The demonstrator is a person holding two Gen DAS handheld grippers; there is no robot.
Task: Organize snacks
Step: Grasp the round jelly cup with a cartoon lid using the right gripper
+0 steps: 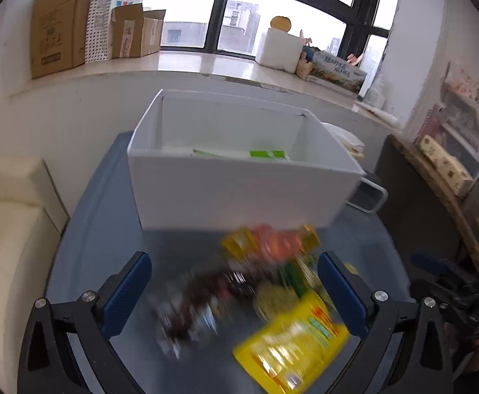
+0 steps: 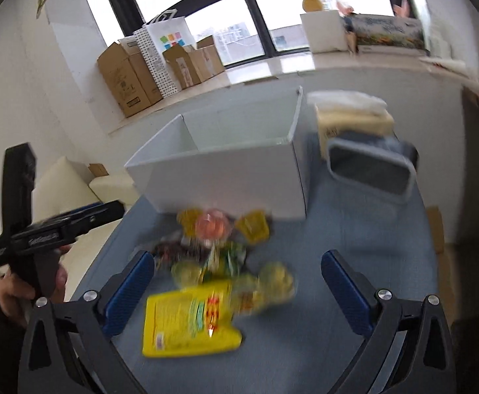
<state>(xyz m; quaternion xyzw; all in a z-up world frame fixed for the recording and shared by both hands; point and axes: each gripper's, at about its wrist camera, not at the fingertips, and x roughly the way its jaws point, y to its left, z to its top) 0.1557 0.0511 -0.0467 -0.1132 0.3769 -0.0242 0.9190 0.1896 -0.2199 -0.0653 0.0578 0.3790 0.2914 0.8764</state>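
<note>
A blurred pile of snack packets lies on the blue table [image 1: 101, 223] in front of a white open box [image 1: 239, 190] [image 2: 226, 177]. Nearest is a big yellow packet [image 1: 292, 341] [image 2: 190, 318]; behind it lie an orange packet [image 1: 272, 243] [image 2: 213, 226] and a dark packet [image 1: 200, 298] [image 2: 170, 249]. A green-and-white packet [image 1: 265, 155] lies inside the box. My left gripper [image 1: 233, 262] hovers wide open over the pile, holding nothing. My right gripper [image 2: 238, 256] is likewise open and empty above the yellow packet. Each gripper shows at the other view's edge [image 2: 75, 216] [image 1: 436, 266].
A grey bin [image 2: 371, 170] stands right of the white box, with a cream carton [image 2: 351, 121] behind it. A cream sofa [image 1: 3, 223] sits left of the table. Cardboard boxes [image 1: 58, 29] line the window sill. A wooden shelf edge [image 1: 436, 190] is at the right.
</note>
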